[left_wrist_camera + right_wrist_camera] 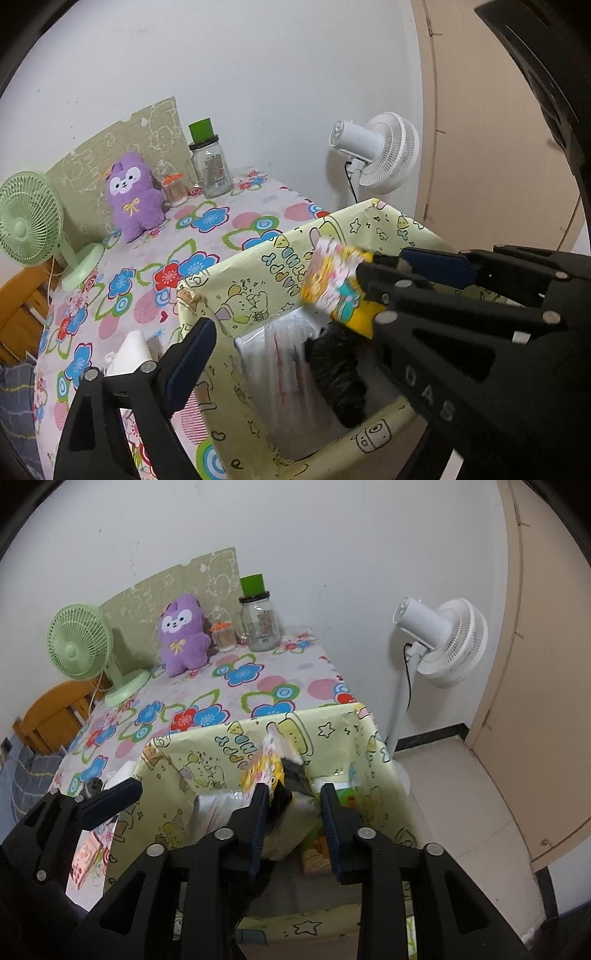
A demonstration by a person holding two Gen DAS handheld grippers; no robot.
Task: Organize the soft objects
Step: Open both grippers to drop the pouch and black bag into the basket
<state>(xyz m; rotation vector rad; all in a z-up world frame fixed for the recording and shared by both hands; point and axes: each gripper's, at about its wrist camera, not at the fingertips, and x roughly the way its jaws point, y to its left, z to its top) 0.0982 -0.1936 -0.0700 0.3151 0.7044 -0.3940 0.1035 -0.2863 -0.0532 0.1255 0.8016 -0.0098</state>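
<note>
A pale yellow cartoon-print box (258, 273) (207, 753) stands at the near end of the flower-cloth table. Inside lie a clear plastic packet (277, 354) and a black bundle (340, 373). My right gripper (291, 794) (373, 269) is over the box with its fingers parted around a yellow cartoon packet (336, 284) (266, 768); I cannot tell if they grip it. My left gripper's finger (192, 354) (110, 801) sits outside the box's left wall, open and empty. A purple plush (131, 195) (183, 638) sits at the table's far end.
A green desk fan (29, 221) (81, 642), a glass jar with green lid (208, 162) (258, 620) and a swab jar (175, 190) stand at the far side. A white standing fan (384, 151) (443, 642) is right of the table. A white object (129, 354) lies left of the box.
</note>
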